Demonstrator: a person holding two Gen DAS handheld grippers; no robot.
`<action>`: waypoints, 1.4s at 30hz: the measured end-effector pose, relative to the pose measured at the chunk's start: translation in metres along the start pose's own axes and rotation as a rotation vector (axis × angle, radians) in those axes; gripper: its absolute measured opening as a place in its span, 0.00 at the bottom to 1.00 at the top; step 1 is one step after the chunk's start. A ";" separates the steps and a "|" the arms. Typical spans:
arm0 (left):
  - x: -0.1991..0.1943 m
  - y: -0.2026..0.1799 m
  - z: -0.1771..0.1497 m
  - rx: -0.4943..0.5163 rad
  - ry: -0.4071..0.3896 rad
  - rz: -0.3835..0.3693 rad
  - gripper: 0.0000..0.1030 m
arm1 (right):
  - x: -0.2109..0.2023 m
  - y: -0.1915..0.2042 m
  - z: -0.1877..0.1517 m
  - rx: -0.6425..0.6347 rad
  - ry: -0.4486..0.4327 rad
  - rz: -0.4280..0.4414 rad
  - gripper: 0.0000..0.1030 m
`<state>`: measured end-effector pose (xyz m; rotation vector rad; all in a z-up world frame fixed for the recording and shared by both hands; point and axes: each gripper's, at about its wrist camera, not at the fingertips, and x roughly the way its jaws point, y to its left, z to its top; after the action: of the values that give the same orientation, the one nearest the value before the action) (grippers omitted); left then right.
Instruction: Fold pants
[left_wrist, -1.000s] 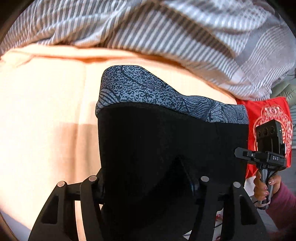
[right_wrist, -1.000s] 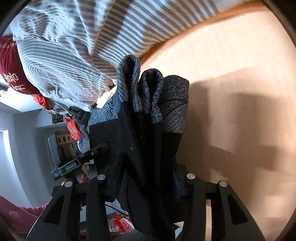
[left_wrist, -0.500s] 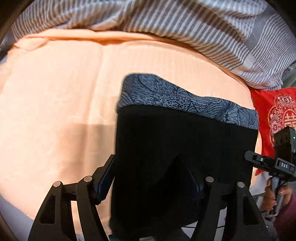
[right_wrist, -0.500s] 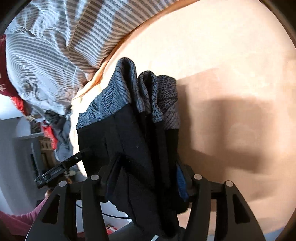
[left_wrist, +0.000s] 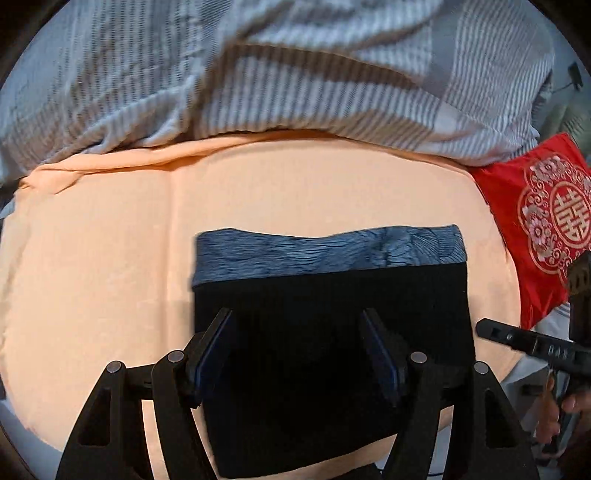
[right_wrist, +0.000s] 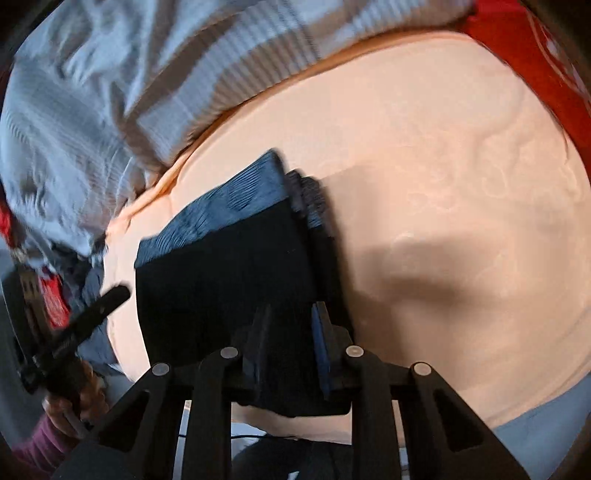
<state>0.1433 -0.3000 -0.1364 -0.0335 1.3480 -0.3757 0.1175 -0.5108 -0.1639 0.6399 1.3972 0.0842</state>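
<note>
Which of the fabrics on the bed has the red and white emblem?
The red cushion at the right edge of the left wrist view. The striped grey duvet, plain peach sheet and black pants with blue patterned waistband carry no emblem.

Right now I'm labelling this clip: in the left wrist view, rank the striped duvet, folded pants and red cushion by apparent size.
1. Striped duvet
2. Folded pants, though nearness to the camera enlarges them
3. Red cushion, partly cut off

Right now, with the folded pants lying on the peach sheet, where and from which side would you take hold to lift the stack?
Grip the folded pants at the black near edge, coming from above and the front. There the layers lie flat and even on the peach sheet; at the far end the patterned blue band fans into separate layers on the right, so a pinch there might miss some.
</note>
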 end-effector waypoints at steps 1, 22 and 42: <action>0.005 -0.001 0.001 0.003 0.006 0.005 0.68 | 0.001 0.008 0.000 -0.033 -0.005 -0.022 0.24; 0.028 0.000 -0.041 0.087 0.086 0.139 0.72 | 0.023 0.012 -0.019 -0.092 0.012 -0.202 0.25; -0.038 0.007 -0.081 0.045 0.125 0.188 0.98 | -0.018 0.078 -0.077 -0.130 0.013 -0.271 0.77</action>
<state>0.0612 -0.2670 -0.1207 0.1553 1.4523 -0.2526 0.0670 -0.4248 -0.1147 0.3393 1.4660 -0.0363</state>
